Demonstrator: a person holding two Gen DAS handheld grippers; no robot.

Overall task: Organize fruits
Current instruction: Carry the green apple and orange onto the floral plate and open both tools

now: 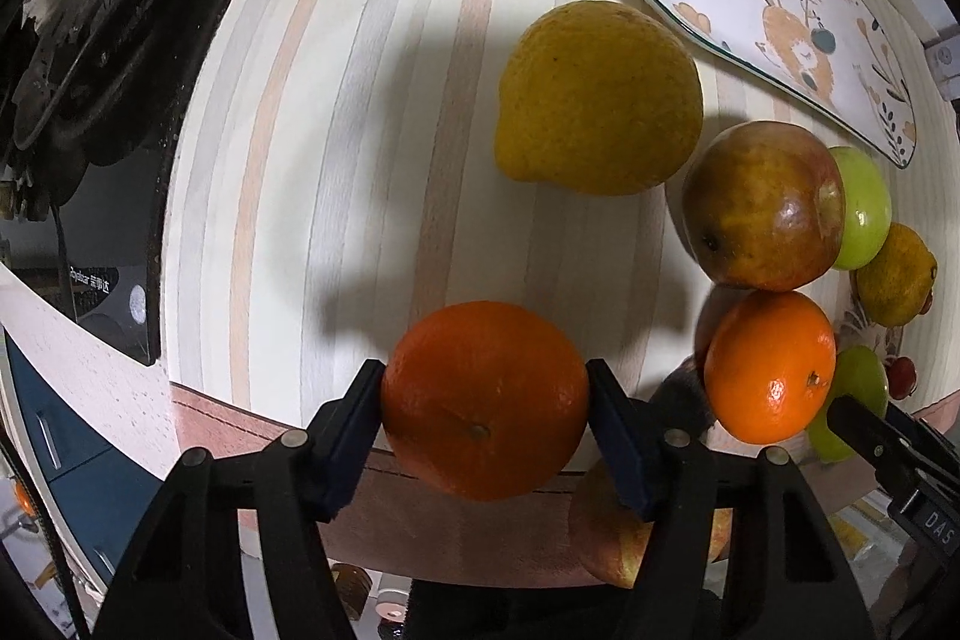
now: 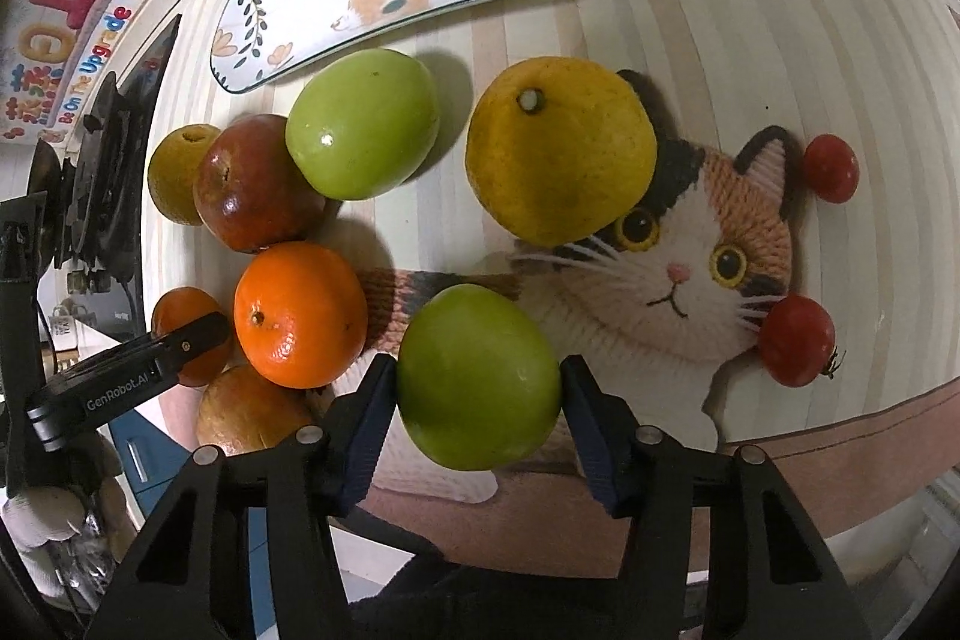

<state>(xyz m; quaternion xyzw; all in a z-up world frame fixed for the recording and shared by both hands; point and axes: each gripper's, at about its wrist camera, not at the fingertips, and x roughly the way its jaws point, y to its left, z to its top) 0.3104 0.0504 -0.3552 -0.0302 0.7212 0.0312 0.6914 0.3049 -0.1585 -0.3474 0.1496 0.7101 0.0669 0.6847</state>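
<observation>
Left hand-held gripper pinches an orange, right hand-held gripper pinches a green fruit; round skins could slip from the pads, knocking the lower-left fruit cluster rolling.

Left gripper: matte black angular frame, silver pivot pins, dark blue pads on fingers. Right gripper: same build. White "GenRobot.AI" lettering on left gripper's side, right wrist view.

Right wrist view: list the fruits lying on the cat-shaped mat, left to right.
Green apple between the tool's pads → large yellow citrus fruit → lower red cherry tomato → upper red cherry tomato at the cat's ear.
</observation>
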